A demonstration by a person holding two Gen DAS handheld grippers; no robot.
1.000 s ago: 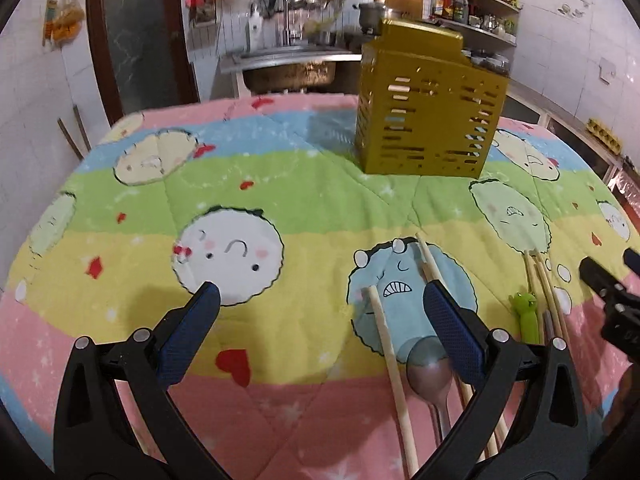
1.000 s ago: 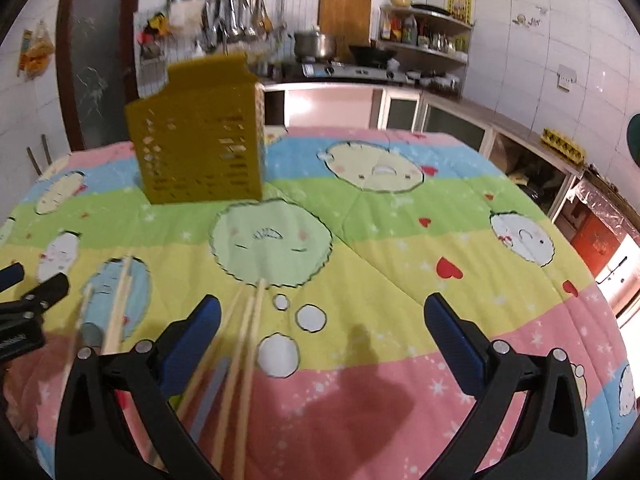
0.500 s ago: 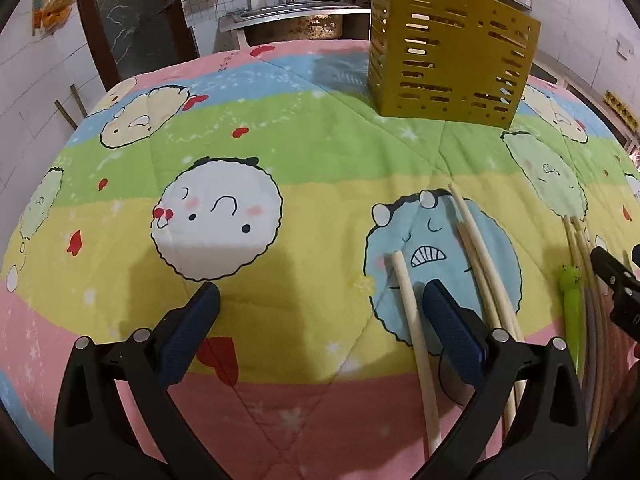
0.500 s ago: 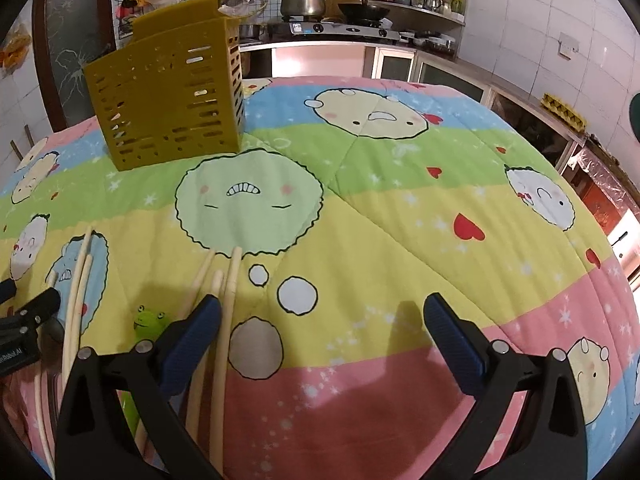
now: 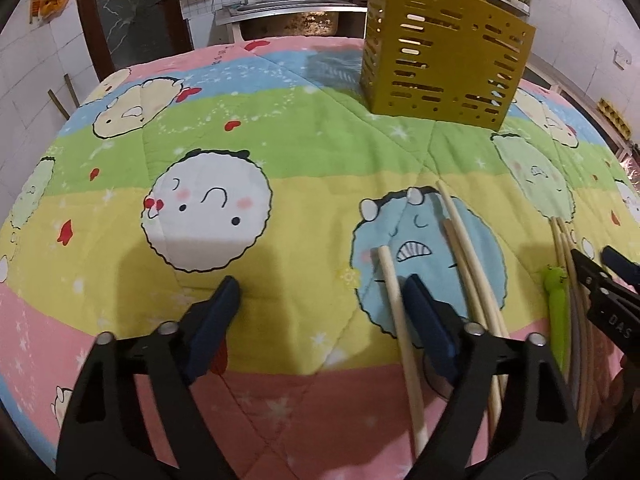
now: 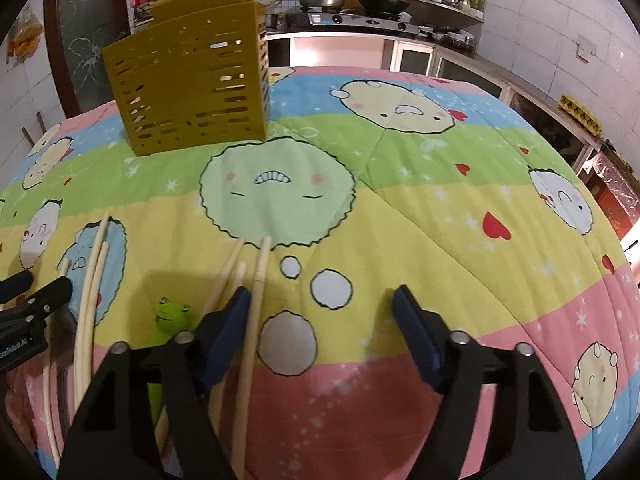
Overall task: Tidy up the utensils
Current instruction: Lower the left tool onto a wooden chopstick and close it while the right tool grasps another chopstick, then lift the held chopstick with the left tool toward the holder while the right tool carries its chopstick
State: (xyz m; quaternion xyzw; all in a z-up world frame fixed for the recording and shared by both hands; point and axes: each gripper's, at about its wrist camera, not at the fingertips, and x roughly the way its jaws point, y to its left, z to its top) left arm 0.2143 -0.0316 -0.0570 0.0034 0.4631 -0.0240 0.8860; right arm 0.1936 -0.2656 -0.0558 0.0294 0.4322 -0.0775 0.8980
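A yellow slotted utensil holder (image 5: 444,60) (image 6: 192,92) stands upright at the far side of the cartoon quilt. Wooden chopsticks (image 5: 468,256) lie loose near the front. My left gripper (image 5: 322,284) hovers low over the cloth with its jaws closing. One chopstick (image 5: 396,308) lies between them, close to the right finger, and is not pinched. My right gripper (image 6: 322,294) is also closing. A chopstick (image 6: 256,320) lies just inside its left finger, and two more (image 6: 224,288) run under that finger. A green frog-topped utensil (image 5: 556,300) (image 6: 170,316) lies between the two grippers.
The quilt (image 5: 280,152) (image 6: 440,200) covers the whole table and drops off at the edges. A kitchen sink (image 5: 292,4) and a stove counter (image 6: 352,20) stand behind it. One finger of the other gripper shows at each view's edge.
Both grippers tipped further down toward the cloth, and both pairs of jaws have narrowed. The spoon bowl seen earlier now lies mostly hidden under the left gripper's right finger.
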